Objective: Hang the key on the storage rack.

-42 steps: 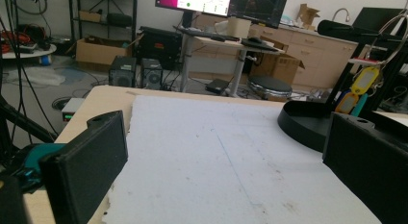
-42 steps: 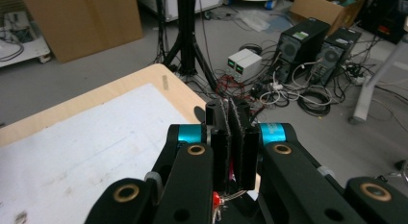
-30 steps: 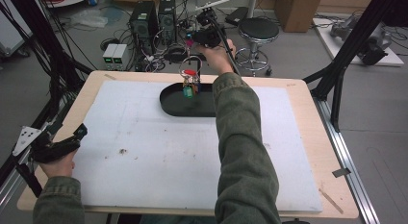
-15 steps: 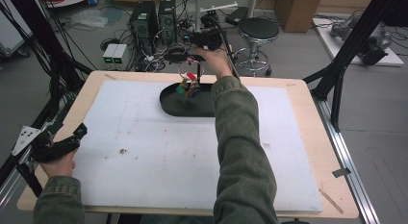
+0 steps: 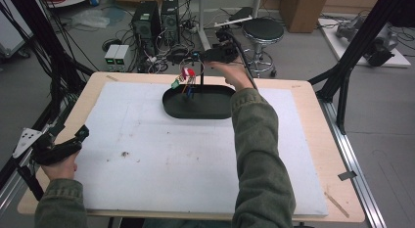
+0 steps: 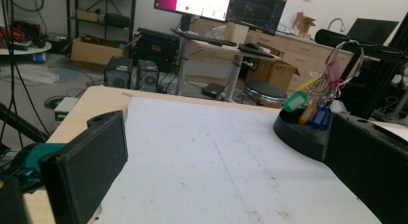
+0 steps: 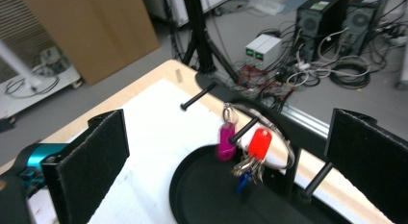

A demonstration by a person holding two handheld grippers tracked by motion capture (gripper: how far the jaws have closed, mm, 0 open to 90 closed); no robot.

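A key ring with red, magenta, green and blue tags (image 5: 186, 76) hangs from a peg of a black stand that rises out of a black oval tray (image 5: 215, 106) at the table's far middle. In the right gripper view the ring (image 7: 257, 125) loops over the middle peg (image 7: 242, 131). My right gripper (image 5: 199, 56) is just behind the stand. Its jaws have just been opening and now stand wide, touching nothing (image 7: 231, 135). My left gripper (image 5: 78, 138) rests open at the table's left edge, far from the keys (image 6: 315, 108).
A white mat (image 5: 161, 154) covers most of the wooden table. My right sleeve (image 5: 259, 154) reaches across its middle to the tray. Beyond the far edge, on the floor, are computer towers (image 5: 156, 17), cables and a stool (image 5: 263, 30). Black frame posts stand on both sides.
The right hand sank slightly behind the stand and its jaws opened. The key bunch, held at first, now hangs on the peg by itself. The left gripper stayed still.
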